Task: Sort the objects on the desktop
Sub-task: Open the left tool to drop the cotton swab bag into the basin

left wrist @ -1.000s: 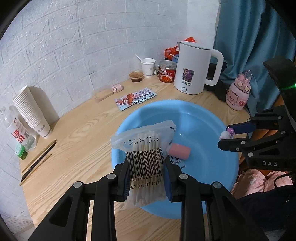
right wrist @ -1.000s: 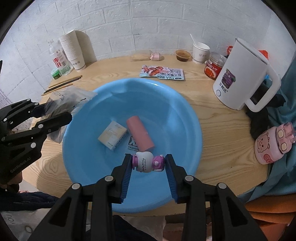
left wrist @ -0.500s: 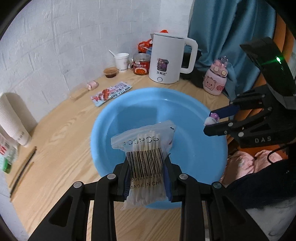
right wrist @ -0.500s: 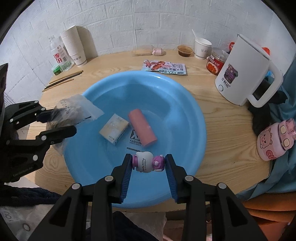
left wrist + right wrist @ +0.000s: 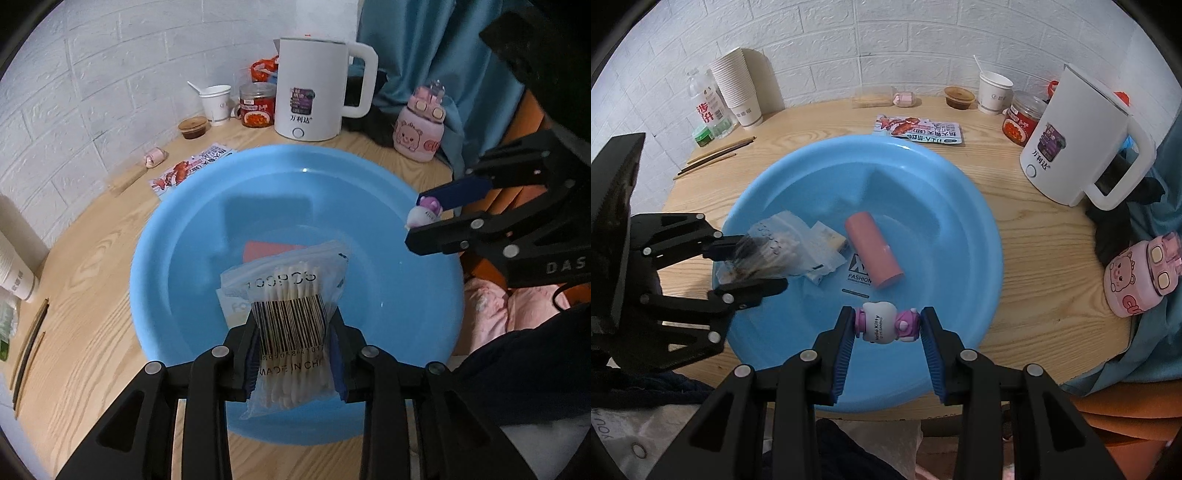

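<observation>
- In the left wrist view we see the swab bag [image 5: 291, 317] covering most of what lies in the basin [image 5: 177, 266]; only a corner of the pink roll [image 5: 266, 249] and a bit of the small box [image 5: 236, 306] show behind it.
- The bag's print is partly cut by the pads; we read "100PCS" and a barcode, little else.
- In the right wrist view the bag [image 5: 775, 251] is blurred and its contents are hard to make out.
- The cup stack [image 5: 14, 266] is cut off at the left edge of the left wrist view; the whole stack [image 5: 737, 88] stands by a bottle [image 5: 707, 107] at the wall.
- Our left claw [image 5: 293, 363] is closed on the lower part of the bag, which hangs above the near side of the basin.
- Our right claw [image 5: 888, 334] is closed on a Hello Kitty toy [image 5: 886, 323], held crosswise between the blue pads over the basin's near rim [image 5: 993, 288].
- From the left wrist view the toy [image 5: 423, 214] peeks out between the right claw's [image 5: 424, 218] fingers; most of it is hidden.
- Roll [image 5: 873, 253] and box [image 5: 831, 236] lie on the basin floor, the box partly under the bag.
- On the desk [image 5: 1027, 240] behind stand a kettle [image 5: 1075, 140], a jar [image 5: 1021, 118], a paper cup [image 5: 993, 92] and a snack packet [image 5: 919, 129]; chopsticks [image 5: 716, 155] lie to the left.
</observation>
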The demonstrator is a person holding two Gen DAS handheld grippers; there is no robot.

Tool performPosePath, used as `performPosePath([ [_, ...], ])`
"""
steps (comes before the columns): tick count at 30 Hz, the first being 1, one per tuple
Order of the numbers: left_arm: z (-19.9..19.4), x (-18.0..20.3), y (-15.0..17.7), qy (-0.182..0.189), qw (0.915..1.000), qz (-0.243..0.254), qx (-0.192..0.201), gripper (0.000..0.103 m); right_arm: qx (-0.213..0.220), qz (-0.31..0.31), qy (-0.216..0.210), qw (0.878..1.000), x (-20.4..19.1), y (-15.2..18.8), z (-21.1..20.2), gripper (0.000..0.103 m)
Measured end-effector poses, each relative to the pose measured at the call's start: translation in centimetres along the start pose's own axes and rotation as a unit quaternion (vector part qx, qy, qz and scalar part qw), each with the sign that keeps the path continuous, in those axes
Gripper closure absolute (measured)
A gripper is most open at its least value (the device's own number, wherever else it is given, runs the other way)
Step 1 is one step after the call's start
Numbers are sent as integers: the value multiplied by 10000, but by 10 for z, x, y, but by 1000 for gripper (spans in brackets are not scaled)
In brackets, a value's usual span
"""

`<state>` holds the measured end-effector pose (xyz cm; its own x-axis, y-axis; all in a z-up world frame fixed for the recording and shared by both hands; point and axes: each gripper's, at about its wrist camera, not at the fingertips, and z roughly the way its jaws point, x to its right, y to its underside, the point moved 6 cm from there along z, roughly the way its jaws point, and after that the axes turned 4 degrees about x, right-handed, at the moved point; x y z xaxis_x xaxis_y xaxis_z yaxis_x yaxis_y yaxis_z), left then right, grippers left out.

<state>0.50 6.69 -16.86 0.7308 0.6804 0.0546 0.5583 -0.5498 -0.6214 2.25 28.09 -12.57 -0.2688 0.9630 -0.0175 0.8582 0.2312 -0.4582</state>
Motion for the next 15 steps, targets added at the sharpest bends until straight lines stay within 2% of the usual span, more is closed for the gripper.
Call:
performPosePath([
  [1, 2, 0, 0, -62, 10000, 25, -43, 54, -7, -4, 1, 10000, 0, 0, 0, 66],
  [2, 3, 0, 0, -130, 9999, 41, -47, 46, -17, -8, -2, 10000, 0, 0, 1, 66],
  [3, 3, 0, 0, -160, 9999, 49, -33, 30, -20, -17, -2, 10000, 0, 0, 1, 66],
  [7, 0, 2, -1, -142, 9998, 138, 89, 11, -42, -46, -1, 10000, 0, 0, 3, 66],
  [15, -7, -3, -3, -168, 9994, 201, 229, 10, -75, -74, -12, 9999, -1, -2, 8, 66],
])
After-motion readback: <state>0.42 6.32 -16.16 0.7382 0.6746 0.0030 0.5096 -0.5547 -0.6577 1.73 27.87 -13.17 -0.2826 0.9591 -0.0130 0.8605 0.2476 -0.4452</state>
